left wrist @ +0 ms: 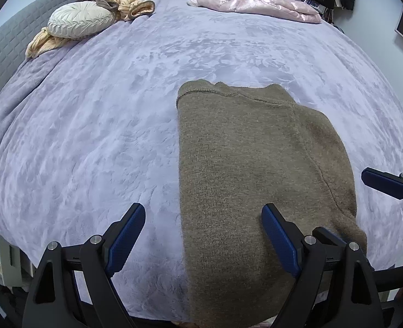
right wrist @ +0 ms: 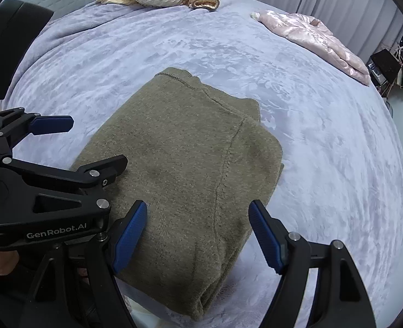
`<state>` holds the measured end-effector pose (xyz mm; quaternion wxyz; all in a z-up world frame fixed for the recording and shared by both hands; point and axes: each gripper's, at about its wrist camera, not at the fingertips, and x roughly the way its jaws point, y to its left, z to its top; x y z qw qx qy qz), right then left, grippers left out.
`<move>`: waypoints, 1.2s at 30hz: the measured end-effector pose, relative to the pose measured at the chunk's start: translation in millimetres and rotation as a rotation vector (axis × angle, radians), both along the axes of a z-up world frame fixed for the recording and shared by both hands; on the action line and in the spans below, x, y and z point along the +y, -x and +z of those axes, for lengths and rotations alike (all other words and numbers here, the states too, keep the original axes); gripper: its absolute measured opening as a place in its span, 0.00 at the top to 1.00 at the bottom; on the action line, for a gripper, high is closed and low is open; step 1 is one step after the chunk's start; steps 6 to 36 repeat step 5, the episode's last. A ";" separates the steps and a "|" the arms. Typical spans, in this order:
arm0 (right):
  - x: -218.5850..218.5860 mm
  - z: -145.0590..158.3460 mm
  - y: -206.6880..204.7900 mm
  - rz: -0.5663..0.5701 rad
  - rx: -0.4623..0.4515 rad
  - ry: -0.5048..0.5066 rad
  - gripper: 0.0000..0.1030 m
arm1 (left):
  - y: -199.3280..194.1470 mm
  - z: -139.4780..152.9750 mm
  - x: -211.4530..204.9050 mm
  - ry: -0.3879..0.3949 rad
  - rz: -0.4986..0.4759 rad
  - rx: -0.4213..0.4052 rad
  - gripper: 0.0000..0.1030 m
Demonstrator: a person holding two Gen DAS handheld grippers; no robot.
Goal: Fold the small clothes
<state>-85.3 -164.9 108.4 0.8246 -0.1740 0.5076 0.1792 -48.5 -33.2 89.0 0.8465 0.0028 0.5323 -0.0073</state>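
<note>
Bed's covered in a fuzzy lavender blanket [left wrist: 97,125]. Up at 11 o'clock there's a round cream pillow [left wrist: 79,19] sitting on some peach and brown clothes [left wrist: 127,4], and at 1 o'clock a shiny pink jacket [left wrist: 258,4] lies crumpled. Nothing's blocking the near part of the bed. The olive-brown knit sweater [left wrist: 245,169] lies flat there at about 5 o'clock, already folded into a long rectangle with a seam showing. Left gripper [left wrist: 202,233] and right gripper [right wrist: 198,235] both hover spread wide over its near end, pinching nothing.
</note>
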 end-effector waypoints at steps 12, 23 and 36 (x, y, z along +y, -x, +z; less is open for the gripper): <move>4.8 -1.3 2.0 0.010 0.005 0.007 0.23 | 1.3 0.4 1.0 -0.001 0.004 -0.005 0.15; 4.8 -1.3 2.0 0.010 0.005 0.007 0.23 | 1.3 0.4 1.0 -0.001 0.004 -0.005 0.15; 4.8 -1.3 2.0 0.010 0.005 0.007 0.23 | 1.3 0.4 1.0 -0.001 0.004 -0.005 0.15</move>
